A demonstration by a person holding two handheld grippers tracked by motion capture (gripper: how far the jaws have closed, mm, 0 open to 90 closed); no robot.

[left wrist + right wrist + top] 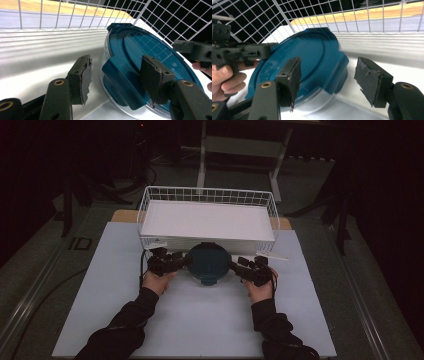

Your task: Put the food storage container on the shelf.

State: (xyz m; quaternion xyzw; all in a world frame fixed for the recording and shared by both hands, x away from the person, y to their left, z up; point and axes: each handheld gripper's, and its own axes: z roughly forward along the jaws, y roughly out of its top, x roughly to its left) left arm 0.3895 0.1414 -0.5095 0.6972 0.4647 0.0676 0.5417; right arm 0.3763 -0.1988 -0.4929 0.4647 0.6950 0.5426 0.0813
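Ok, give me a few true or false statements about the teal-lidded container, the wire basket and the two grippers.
1. The round container has a teal lid. True.
2. The container sits inside the white wire basket. False: it stands on the table in front of the basket.
3. The left gripper and right gripper flank the container on opposite sides. True.
4. The right gripper is clamped on the lid. False: its jaws stand apart around a lid tab.
5. The lid is off. False: it is on the container.
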